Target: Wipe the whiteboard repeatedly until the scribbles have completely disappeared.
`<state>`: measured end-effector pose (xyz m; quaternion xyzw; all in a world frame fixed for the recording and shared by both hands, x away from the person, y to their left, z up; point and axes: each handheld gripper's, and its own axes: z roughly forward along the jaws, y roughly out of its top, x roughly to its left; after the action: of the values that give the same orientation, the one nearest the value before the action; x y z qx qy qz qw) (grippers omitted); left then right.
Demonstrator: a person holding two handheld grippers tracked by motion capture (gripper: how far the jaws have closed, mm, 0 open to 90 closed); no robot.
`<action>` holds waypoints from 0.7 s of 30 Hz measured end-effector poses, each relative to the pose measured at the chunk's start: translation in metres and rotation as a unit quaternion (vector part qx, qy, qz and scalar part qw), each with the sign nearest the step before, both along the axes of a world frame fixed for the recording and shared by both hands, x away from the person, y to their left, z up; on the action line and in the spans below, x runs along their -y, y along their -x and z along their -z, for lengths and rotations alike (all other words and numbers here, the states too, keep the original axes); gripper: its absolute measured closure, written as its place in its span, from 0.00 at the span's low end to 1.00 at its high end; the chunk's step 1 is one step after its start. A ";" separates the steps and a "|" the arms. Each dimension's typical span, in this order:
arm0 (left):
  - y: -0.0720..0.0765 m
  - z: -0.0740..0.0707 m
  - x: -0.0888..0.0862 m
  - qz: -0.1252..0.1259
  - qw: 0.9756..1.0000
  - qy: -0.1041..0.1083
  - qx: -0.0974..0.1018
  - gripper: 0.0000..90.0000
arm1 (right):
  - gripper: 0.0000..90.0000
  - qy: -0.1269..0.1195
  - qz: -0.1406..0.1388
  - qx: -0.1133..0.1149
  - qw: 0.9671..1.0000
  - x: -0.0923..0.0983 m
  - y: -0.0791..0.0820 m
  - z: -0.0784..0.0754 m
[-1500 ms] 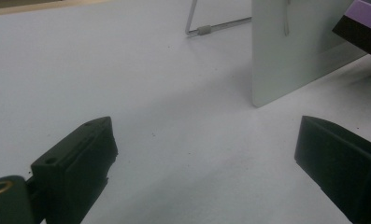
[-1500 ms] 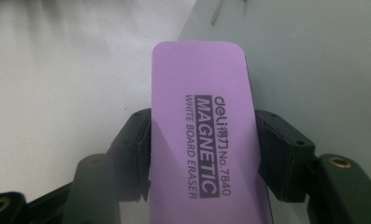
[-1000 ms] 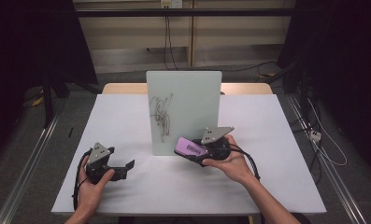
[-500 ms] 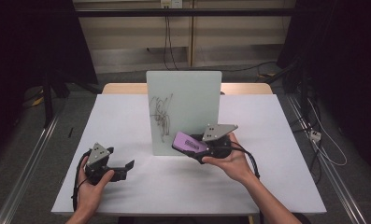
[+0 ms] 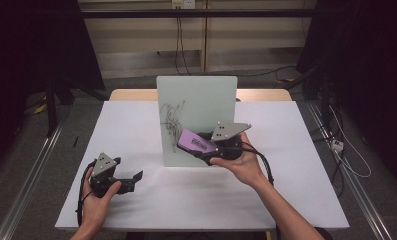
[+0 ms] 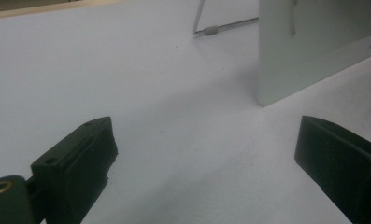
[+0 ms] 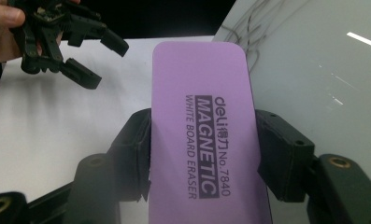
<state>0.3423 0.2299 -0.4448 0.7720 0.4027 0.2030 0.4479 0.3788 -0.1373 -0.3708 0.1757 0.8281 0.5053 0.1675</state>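
- The left gripper (image 5: 131,178) sits low at the lower left of the high view, resting on the white table (image 5: 136,125), its fingers (image 6: 75,158) wide apart with nothing between them. It is best kept parked there, clear of the board's left edge.
- The small whiteboard (image 5: 206,97) stands upright at the centre of the high view, with dark scribbles (image 5: 171,117) on its left half.
- The purple eraser (image 5: 196,141) is clamped by its long sides in the right gripper (image 7: 202,154), just right of the scribbles and close to the board's lower face; whether it touches the board I cannot tell.
- To wipe well, I judge the felt side should meet the board flat, with light pressure so the propped board does not tip back, stroking leftward across the marks.
- Against the earlier high view, the right gripper and eraser now stand a little higher on the board; the left gripper lies where it was, and the scribbles look unchanged.
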 end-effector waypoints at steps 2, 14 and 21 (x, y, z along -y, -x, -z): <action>0.000 0.000 0.000 0.000 1.000 0.001 -0.001 0.06 | 0.46 0.001 -0.002 0.002 1.000 -0.001 -0.001 -0.003; -0.002 0.000 -0.001 0.003 1.000 -0.003 0.001 0.06 | 0.46 -0.012 -0.004 0.039 0.999 -0.013 -0.011 -0.030; -0.001 -0.001 -0.002 0.011 1.000 -0.003 0.004 0.06 | 0.46 -0.010 0.001 0.056 0.998 -0.023 -0.017 -0.042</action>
<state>0.3433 0.2315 -0.4439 0.7772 0.3915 0.2021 0.4493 0.3956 -0.1145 -0.3290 0.1494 0.8122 0.5226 0.2120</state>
